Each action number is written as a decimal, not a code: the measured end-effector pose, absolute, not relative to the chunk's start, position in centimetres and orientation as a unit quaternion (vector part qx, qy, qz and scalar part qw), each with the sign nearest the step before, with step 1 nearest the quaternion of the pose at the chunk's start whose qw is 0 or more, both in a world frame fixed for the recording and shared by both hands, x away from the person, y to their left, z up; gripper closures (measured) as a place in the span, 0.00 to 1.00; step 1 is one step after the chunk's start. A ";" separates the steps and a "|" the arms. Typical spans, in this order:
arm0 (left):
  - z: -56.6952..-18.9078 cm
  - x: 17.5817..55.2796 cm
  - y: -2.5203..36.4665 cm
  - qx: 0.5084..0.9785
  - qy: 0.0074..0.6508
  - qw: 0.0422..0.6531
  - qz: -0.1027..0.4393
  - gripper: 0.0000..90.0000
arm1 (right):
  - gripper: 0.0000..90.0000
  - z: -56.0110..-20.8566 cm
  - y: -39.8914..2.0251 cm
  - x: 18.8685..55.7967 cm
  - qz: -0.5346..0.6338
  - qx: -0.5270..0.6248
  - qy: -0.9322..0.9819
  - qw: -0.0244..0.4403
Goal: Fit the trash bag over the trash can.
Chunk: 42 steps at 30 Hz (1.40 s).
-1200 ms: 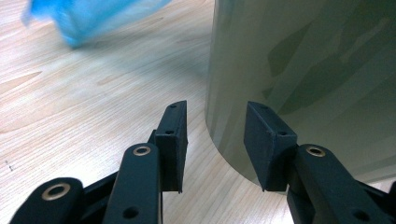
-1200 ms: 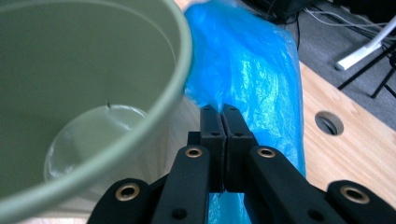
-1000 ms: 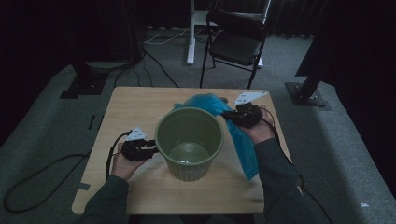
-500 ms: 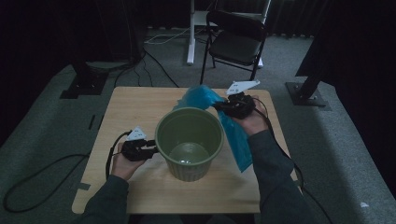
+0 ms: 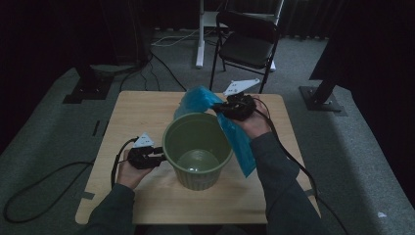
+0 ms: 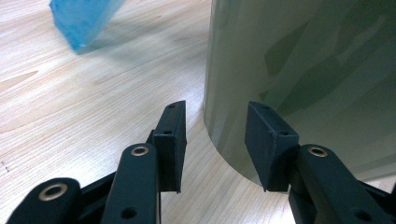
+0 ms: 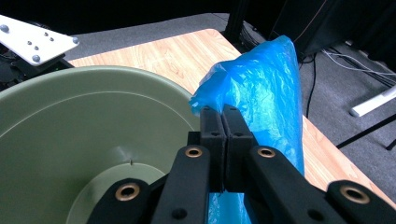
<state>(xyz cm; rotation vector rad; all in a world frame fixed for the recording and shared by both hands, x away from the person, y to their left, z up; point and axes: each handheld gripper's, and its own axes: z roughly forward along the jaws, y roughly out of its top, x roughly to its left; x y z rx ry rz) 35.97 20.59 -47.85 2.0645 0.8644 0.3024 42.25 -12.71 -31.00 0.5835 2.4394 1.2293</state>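
Bag lifted to the bin's rim

My right gripper (image 7: 223,116) — clamped on the blue bag (image 7: 266,88) — has risen; left gripper (image 6: 215,135), jaws apart, flanks the green bin (image 5: 195,147).

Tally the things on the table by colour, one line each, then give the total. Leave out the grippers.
Green: 1, the bin
Blue: 1, the plastic bag
Total: 2
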 end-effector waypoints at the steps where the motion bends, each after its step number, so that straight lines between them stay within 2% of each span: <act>1: -47.8 36.0 20.6 0.827 0.346 0.427 0.121 0.65 | 0.99 -30.9 -12.5 42.2 0.433 0.204 0.861 0.173; 13: -47.8 35.9 20.5 0.829 0.341 0.427 0.120 0.65 | 0.99 -29.9 -9.8 42.4 0.435 0.182 0.866 0.169; 36: -47.6 35.9 20.6 0.827 0.339 0.431 0.120 0.64 | 0.99 -26.3 -1.0 41.8 0.469 0.132 0.859 0.158; 42: -47.5 35.8 20.7 0.825 0.341 0.435 0.121 0.64 | 0.99 -26.0 0.0 41.3 0.481 0.124 0.854 0.152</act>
